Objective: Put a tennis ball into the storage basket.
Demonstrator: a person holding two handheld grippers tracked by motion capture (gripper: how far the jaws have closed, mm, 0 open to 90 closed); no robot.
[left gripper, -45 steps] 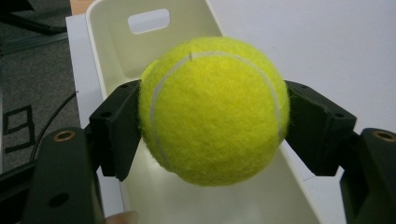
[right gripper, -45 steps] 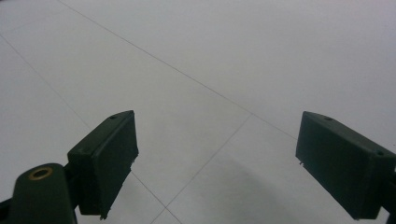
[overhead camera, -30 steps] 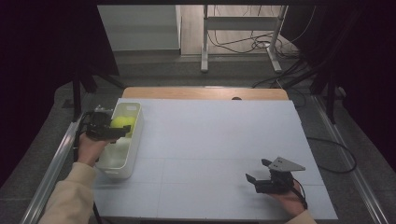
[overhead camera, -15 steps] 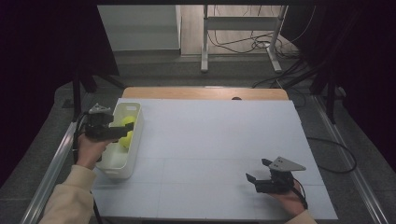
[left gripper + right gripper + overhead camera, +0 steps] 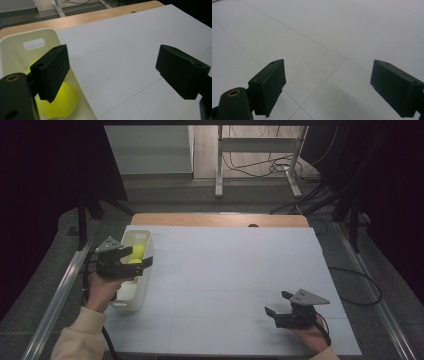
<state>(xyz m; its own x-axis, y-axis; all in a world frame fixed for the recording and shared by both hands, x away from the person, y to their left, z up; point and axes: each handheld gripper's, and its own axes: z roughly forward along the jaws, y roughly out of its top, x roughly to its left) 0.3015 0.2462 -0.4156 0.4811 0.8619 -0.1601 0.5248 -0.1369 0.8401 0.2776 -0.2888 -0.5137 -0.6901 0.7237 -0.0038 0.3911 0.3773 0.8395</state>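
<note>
I work at a white board (image 5: pixel 235 285) laid over a wooden tabletop (image 5: pixel 215 219). Beyond it lies a grey floor (image 5: pixel 165 187), where a pale metal stand (image 5: pixel 257 157) sits among loose black cables (image 5: pixel 260 167). Dark curtains (image 5: pixel 45 180) close off both sides.

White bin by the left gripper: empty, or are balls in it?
Not empty. The white bin holds yellow tennis balls; two show in the high view, and the left gripper view shows one against its wall.
</note>
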